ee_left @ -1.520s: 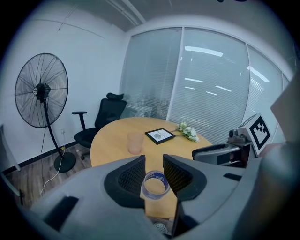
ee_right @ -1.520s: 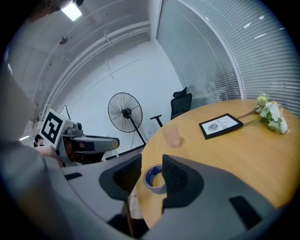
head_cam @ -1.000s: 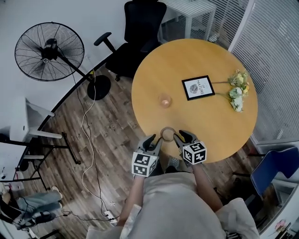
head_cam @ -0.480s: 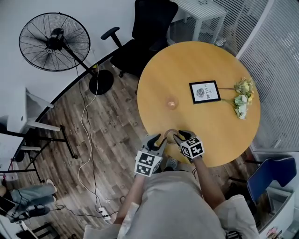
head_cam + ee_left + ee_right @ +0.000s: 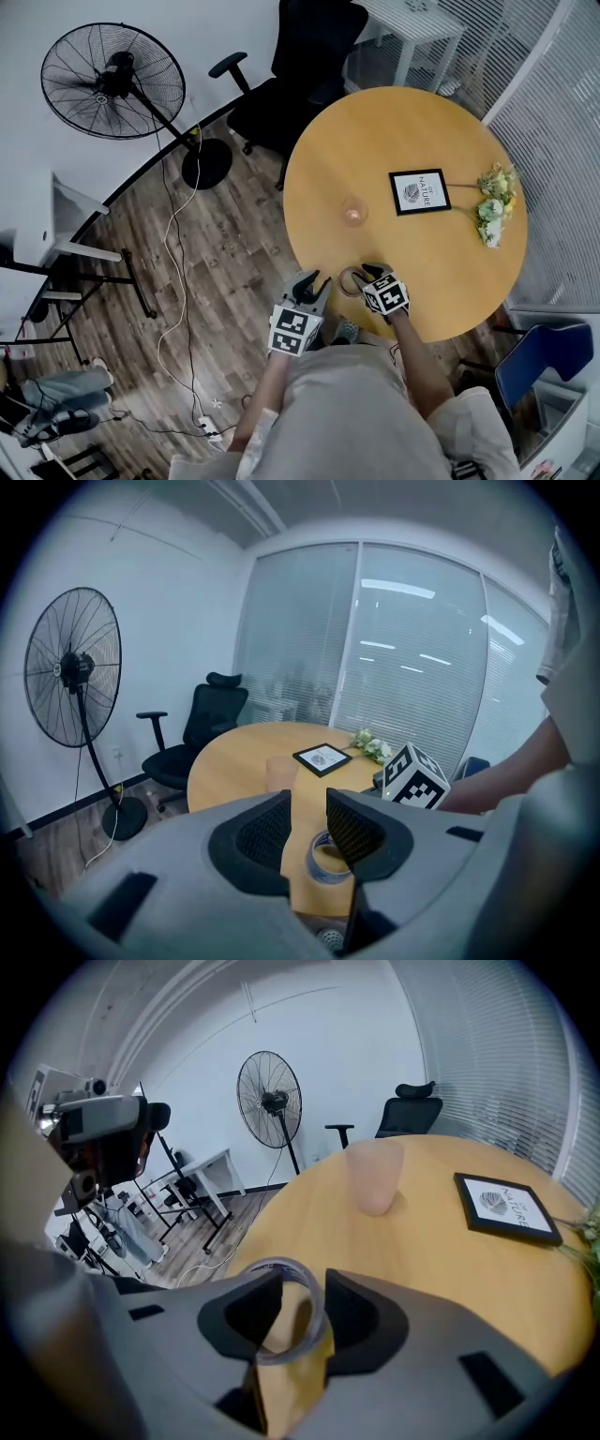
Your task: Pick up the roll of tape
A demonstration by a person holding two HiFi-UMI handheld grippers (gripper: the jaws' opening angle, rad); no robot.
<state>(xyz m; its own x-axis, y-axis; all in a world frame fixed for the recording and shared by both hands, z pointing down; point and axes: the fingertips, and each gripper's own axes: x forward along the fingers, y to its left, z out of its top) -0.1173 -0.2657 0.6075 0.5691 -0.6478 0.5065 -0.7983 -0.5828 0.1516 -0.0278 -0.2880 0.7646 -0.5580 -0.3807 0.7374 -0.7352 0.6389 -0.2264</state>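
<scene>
Tabletop (image 5: 422, 141) edge: right claw (image 5: 364, 275), narrowly parted, straddled and half hid the tape roll's (image 5: 286, 1261) wall; left claw (image 5: 308, 808) narrowly parted, empty.

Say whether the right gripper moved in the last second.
Yes: the right gripper edged left, onto the roll of tape, which kept its place near the cup.

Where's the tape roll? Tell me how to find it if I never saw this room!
Find the round wooden table. At its edge closest to the person, right by the right gripper, lies the roll of tape. Unlike the cup, the framed picture and the flowers farther in, it is a see-through hollow ring lying flat.
</scene>
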